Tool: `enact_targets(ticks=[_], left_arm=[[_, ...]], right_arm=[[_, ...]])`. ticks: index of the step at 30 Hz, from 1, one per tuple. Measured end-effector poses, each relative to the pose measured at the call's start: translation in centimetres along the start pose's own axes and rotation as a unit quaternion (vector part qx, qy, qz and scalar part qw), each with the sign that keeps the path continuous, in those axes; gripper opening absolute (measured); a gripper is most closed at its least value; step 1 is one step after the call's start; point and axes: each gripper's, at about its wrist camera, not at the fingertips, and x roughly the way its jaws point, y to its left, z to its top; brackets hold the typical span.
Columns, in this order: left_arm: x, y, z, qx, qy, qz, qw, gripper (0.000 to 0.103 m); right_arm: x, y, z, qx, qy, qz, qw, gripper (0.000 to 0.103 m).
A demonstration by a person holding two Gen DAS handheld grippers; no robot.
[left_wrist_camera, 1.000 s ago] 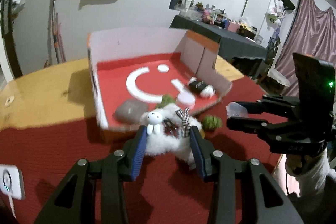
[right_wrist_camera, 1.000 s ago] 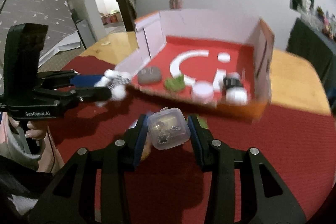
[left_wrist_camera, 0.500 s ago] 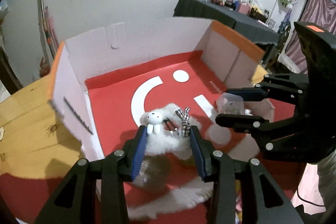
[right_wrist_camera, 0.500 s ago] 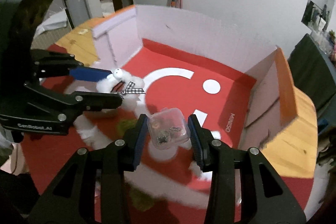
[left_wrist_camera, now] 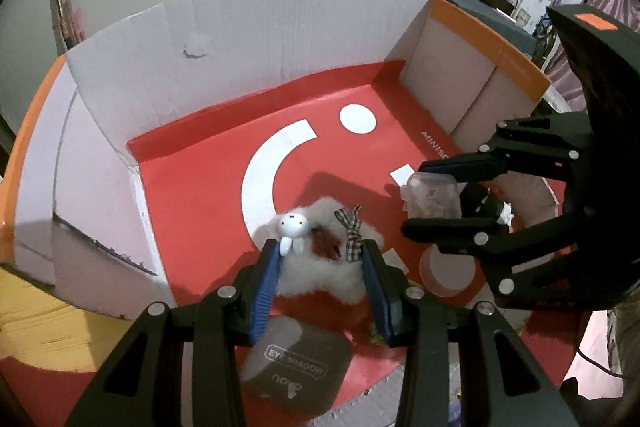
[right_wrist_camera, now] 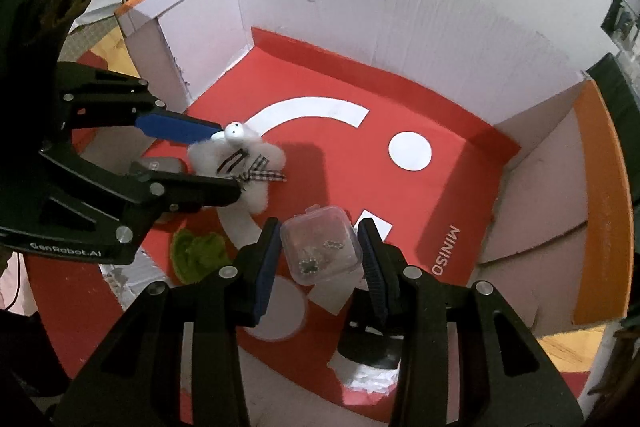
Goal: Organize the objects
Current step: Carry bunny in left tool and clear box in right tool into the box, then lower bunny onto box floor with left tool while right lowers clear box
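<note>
My left gripper (left_wrist_camera: 320, 249) is shut on a fluffy white toy (left_wrist_camera: 320, 267) with a small rabbit head and a checked bow, held above the red floor of the open cardboard box (left_wrist_camera: 248, 35). My right gripper (right_wrist_camera: 318, 231) is shut on a small clear plastic case (right_wrist_camera: 320, 247) with beads inside, also over the box floor. In the right wrist view the left gripper (right_wrist_camera: 224, 159) holds the white toy (right_wrist_camera: 240, 163) to the left of the case. The left wrist view shows the right gripper (left_wrist_camera: 416, 197) with the clear case (left_wrist_camera: 432, 197) at the right.
Inside the box lie a grey eyeshadow case (left_wrist_camera: 296, 367), a green fuzzy item (right_wrist_camera: 196, 253), a round pale pink lid (left_wrist_camera: 452, 273) and a black and white item (right_wrist_camera: 372, 355). The box walls (right_wrist_camera: 400, 19) rise on three sides, with an orange rim (right_wrist_camera: 600, 187). The box stands on a wooden table (left_wrist_camera: 40, 323).
Both grippers have moved forward from in front of the box to over its floor and tilted further down, each keeping its object. The box now fills both views.
</note>
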Motion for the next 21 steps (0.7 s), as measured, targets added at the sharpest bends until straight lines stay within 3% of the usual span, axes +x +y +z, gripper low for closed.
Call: enact_targets(ticks=[21], left_arm=[[0.8,0.8,-0.3,-0.005,0.02,-0.011,0.9997,0.045]], right_arm=[[2.8,-0.1,1.4,-0.003,0.053,-0.004,0.999,0.038]])
